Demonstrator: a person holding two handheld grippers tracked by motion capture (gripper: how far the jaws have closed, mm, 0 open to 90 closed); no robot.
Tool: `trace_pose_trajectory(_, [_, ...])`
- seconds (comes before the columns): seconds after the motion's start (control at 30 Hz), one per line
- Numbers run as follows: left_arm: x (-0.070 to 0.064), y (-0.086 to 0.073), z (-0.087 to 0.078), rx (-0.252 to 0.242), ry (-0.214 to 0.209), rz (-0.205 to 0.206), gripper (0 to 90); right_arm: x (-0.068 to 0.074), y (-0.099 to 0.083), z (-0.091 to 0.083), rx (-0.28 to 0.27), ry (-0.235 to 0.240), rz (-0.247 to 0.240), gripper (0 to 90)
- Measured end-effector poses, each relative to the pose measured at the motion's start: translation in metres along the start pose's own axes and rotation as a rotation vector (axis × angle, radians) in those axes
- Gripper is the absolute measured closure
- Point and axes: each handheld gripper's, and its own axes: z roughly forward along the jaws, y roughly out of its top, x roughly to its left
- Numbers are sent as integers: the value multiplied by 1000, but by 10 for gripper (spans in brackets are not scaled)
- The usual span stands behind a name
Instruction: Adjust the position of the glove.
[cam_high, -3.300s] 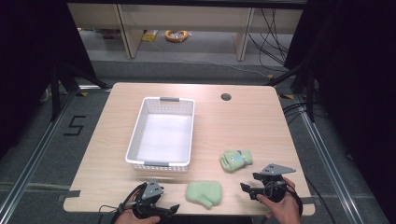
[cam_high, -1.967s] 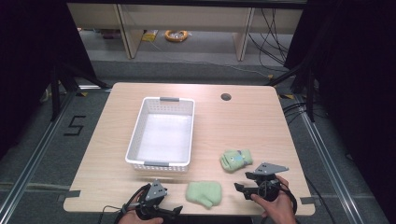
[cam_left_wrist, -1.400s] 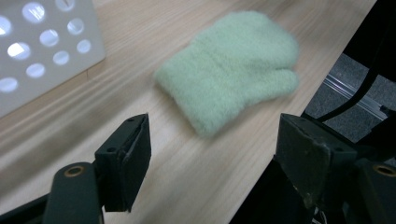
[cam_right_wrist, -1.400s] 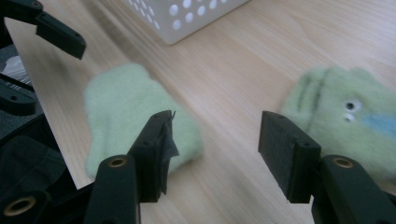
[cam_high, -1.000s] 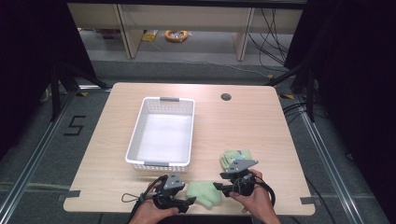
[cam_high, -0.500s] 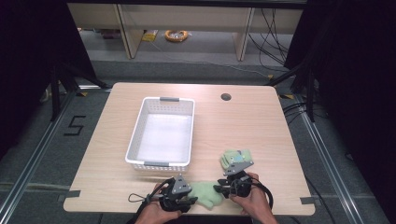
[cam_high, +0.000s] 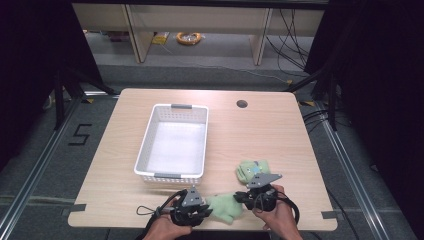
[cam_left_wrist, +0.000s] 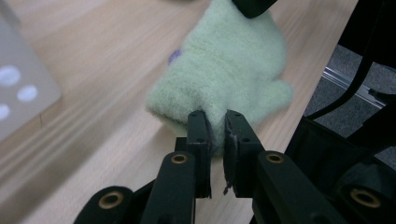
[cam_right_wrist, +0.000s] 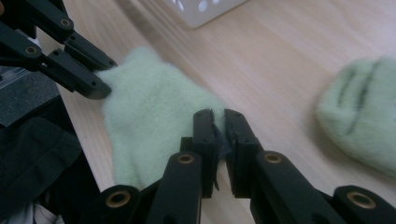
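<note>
Now your left gripper (cam_high: 200, 210) and right gripper (cam_high: 243, 196) each pinch an opposite edge of the green sock (cam_high: 223, 207), jaws nearly closed, flat on the worktop (cam_high: 260, 130).

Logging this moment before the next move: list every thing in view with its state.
Left tongs: shut on the flat green sock's edge.
Right tongs: shut on the same sock's other end.
Flat green sock: lying on the table, pinched at both ends.
Bundled green sock: on the table, untouched.
White basket: upright, empty.
</note>
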Motion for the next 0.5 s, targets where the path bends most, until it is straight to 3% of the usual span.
trace_pose_trajectory(0.03, [-3,7,1,-14,-12,10,814,-1,0,-7,10,-8,-5,844])
trace_pose_trajectory(0.07, [-5,9,3,-29,-23,-12,814,-2,0,-12,5,-5,2,844])
trace_pose_trajectory(0.1, [-4,13,4,-25,-32,3,814,-4,-1,-14,-7,-6,-1,844])
trace_pose_trajectory(0.23, [-7,20,15,-34,-44,-14,812,-13,-8,-24,-12,-37,23,843])
trace_pose_trajectory(0.3, [-6,21,23,-19,-43,-26,810,-17,-12,-25,2,-41,34,843])
trace_pose_trajectory(0.33, [-4,21,25,0,-40,5,810,-19,-13,-24,5,-44,49,843])
trace_pose_trajectory(0.4, [-3,19,30,9,-32,-12,809,-23,-16,-21,18,-43,61,842])
trace_pose_trajectory(0.5, [0,17,33,20,-17,13,805,-25,-18,-12,7,-45,68,841])
